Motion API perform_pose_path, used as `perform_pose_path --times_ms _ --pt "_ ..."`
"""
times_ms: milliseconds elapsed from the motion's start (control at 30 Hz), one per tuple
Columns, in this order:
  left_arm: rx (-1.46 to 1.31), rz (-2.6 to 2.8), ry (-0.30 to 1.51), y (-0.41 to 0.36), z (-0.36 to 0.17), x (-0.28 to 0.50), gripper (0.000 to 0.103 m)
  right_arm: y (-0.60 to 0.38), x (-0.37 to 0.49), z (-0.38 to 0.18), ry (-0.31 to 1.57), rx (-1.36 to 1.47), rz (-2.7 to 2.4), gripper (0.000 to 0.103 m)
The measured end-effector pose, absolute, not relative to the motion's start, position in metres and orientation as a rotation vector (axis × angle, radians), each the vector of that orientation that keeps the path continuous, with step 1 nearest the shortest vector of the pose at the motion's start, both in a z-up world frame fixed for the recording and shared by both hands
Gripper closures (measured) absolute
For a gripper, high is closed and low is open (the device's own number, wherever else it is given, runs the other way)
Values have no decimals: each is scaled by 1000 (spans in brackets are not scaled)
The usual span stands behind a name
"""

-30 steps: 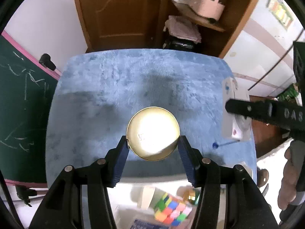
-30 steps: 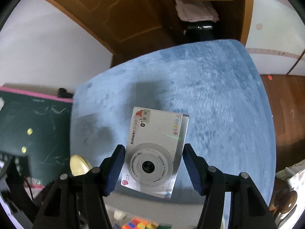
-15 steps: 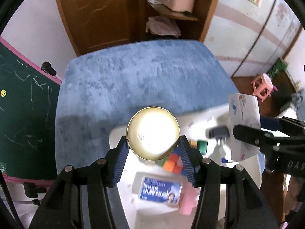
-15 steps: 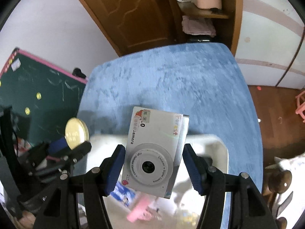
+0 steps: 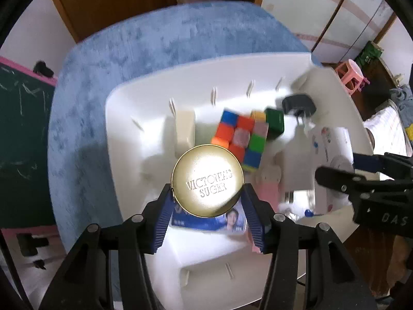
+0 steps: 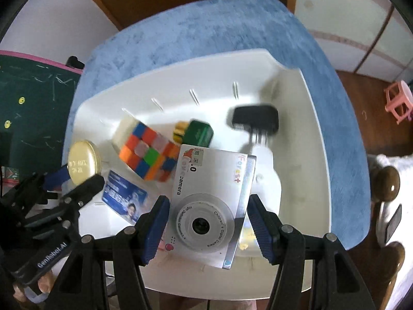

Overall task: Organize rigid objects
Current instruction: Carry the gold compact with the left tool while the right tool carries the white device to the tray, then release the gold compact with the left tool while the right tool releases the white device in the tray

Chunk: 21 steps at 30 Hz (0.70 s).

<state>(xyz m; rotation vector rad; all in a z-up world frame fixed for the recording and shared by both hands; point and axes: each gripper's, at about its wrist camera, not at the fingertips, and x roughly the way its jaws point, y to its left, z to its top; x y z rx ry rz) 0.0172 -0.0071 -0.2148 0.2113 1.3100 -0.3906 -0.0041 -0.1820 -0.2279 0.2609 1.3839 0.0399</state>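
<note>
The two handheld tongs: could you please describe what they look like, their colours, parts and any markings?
Both are black plastic frames with silver screws or rivets and two fingers faced with ribbed blue pads. The left tongs carry white "GenRobot.AI" lettering on the side, seen from the right wrist view. The right tongs show white letters "DAS", partly cut off. No cables or sleeves are visible.
</note>
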Motion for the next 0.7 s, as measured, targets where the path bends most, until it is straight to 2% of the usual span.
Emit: perform_pose_path --times_ms 267,400,700 --pt "204 -390 1328 -4 -216 9 44 -178 -12 -231 1366 273 31 39" --pt "228 -359 1297 -3 -209 6 35 -173 -16 -217 1307 246 27 38" --pt "251 -314 1207 1 -175 -5 34 -171 -32 -186 1213 237 7 35"
